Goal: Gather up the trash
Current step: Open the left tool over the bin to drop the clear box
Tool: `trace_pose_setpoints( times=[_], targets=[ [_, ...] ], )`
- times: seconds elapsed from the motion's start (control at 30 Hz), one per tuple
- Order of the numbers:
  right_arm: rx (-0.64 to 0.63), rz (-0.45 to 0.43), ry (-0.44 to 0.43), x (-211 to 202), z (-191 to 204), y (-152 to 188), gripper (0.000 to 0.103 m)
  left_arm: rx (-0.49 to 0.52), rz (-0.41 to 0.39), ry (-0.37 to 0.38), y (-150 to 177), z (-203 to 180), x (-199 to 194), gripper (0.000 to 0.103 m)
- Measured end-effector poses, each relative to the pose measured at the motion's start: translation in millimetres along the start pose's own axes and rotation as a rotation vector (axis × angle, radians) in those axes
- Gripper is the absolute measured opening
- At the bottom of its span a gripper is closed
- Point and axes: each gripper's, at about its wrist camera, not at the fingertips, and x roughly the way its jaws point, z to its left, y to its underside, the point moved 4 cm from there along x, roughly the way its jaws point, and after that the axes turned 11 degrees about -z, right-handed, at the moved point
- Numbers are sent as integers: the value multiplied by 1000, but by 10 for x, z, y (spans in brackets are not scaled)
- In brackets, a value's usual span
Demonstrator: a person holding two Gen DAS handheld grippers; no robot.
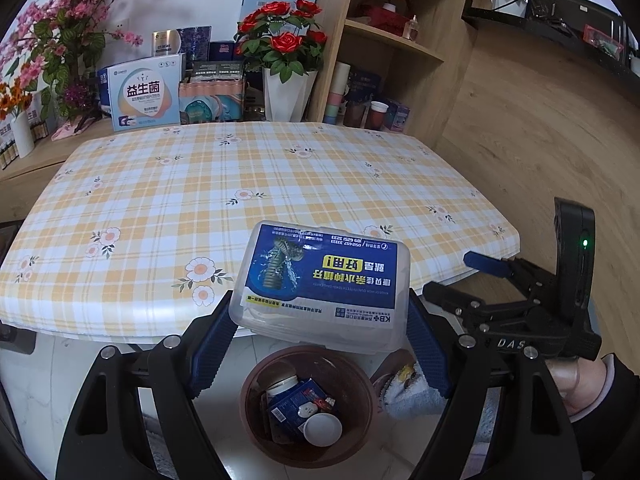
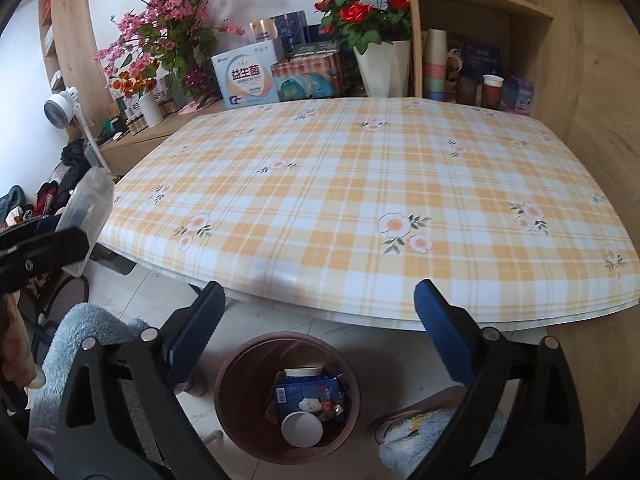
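Two blue-padded fingers of the left gripper (image 1: 320, 344) press on the sides of a clear plastic box (image 1: 322, 284) with a blue printed label, holding it tilted over the near edge of the worktop (image 1: 248, 184) and above a brown round bin (image 1: 308, 404) on the pale floor. Inside the bin lie a blue carton (image 1: 294, 402), a white round lid (image 1: 322, 429) and a white-capped jar (image 1: 282, 385). The right gripper (image 2: 316, 334) hangs over the same bin with its fingers spread wide and nothing between them. From the right wrist view, the box shows at the far left edge, held in the left gripper. The worktop wears a yellow-and-white checked cloth with flower prints. Behind it stand red roses in a white vase (image 1: 286, 94), pink blossom branches (image 1: 68, 20) and several product boxes against a wooden shelf unit (image 1: 400, 40).
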Motion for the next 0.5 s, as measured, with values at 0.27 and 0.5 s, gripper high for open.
trace_pose_setpoints(
  times=[0.27, 0.5],
  targets=[
    [20, -14, 14, -26, -90, -12, 97, 25, 29, 19, 71, -93, 44, 78],
    [35, -16, 23, -39, -140, -6, 97, 34, 59, 42, 137, -155, 96, 79]
  ],
)
